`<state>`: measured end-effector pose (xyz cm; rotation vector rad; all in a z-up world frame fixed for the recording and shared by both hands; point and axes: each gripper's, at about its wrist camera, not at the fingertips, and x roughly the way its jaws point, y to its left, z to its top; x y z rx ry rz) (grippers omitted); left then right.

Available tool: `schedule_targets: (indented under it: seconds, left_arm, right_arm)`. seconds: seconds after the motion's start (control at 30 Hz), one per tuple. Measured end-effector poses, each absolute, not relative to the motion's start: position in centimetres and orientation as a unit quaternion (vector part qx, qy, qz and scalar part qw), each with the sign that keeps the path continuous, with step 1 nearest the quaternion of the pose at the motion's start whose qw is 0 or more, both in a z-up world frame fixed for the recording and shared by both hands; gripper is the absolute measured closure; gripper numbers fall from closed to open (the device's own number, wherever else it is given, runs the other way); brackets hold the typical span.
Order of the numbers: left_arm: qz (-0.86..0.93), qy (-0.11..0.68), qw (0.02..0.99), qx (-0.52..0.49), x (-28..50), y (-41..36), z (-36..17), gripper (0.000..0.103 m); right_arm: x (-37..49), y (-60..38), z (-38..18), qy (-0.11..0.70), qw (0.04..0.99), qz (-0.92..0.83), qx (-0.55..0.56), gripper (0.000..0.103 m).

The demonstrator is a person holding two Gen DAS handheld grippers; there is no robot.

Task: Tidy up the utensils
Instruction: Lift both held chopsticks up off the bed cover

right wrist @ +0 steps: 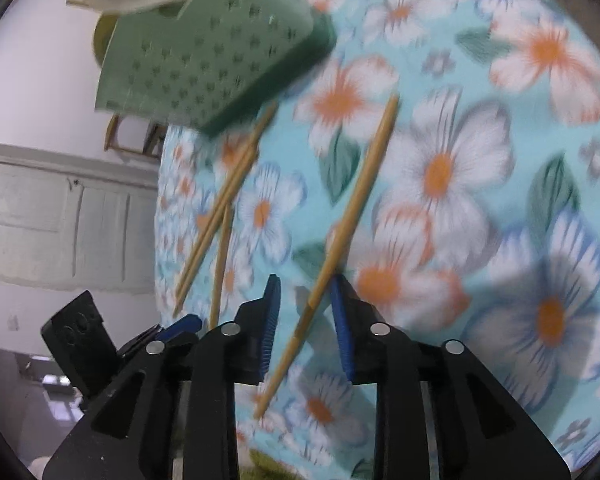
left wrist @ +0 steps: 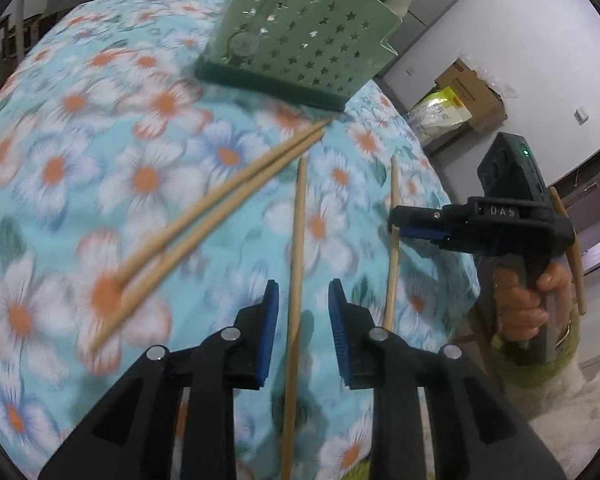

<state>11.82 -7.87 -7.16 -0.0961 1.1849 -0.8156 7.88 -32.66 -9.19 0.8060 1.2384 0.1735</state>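
Floral tablecloth (left wrist: 100, 152) edge nears both hand-held grippers, left (left wrist: 303, 294) and right (right wrist: 306, 292), each parted around a loose chopstick (left wrist: 296, 240)

cloth (left wrist: 100, 160): turquoise, white flowers with orange centres (some petals blue-edged), dark green leaves | holder (left wrist: 300, 40): pale green, star cut-outs, darker green base | chopsticks (left wrist: 296, 240): light tan wood | fingers (left wrist: 270, 332): black, blue ribbed pads

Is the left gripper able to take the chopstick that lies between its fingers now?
Probably yes: the left gripper stands open astride the chopstick, and nothing lies between.
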Motion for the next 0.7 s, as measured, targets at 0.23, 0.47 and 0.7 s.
schedule_targets:
  seconds: [0.23, 0.47, 0.7]
  left_arm:
    - [-0.373, 0.562, 0.738, -0.005, 15.7, -12.0, -8.3, 0.079]
    - [-0.352, 0.544, 0.762, 0.03, 17.4, -15.0, -8.1, 0.079]
    - [-0.344, 0.535, 0.772, 0.002, 18.0, -14.3, -7.6, 0.097]
  right_arm:
    - [10.0, -34.0, -9.4, 0.528, 0.767, 0.025, 0.363, 0.086]
    - [10.3, -36.4, -10.0, 0.496, 0.773, 0.005, 0.394, 0.095]
    - [8.9, -36.7, -7.7, 0.471, 0.798, 0.001, 0.376, 0.096]
